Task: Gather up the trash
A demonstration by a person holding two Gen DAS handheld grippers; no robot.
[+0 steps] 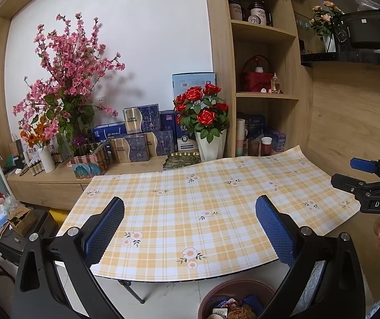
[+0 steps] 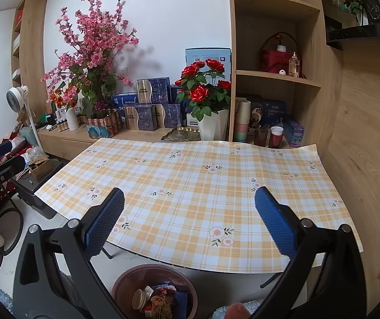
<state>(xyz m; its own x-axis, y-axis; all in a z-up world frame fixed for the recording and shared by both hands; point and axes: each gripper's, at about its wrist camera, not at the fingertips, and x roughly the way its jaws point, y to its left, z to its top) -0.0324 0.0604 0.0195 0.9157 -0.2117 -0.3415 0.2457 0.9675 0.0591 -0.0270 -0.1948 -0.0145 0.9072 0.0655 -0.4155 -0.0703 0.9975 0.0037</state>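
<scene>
Already the trash (image 2: pixel 160 301) sits in the brown bin (image 2: pixel 126 279) on the floor below the table's (image 2: pixel 190 186) near edge: light, crumpled wrappers, best pinched by a loose corner. Both left tool (image 1: pixel 190 212) and right tool (image 2: pixel 190 204) gape wide, empty.

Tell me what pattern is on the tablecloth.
The tablecloth has a yellow-and-white plaid with small flowers, clearest in the right wrist view.
</scene>
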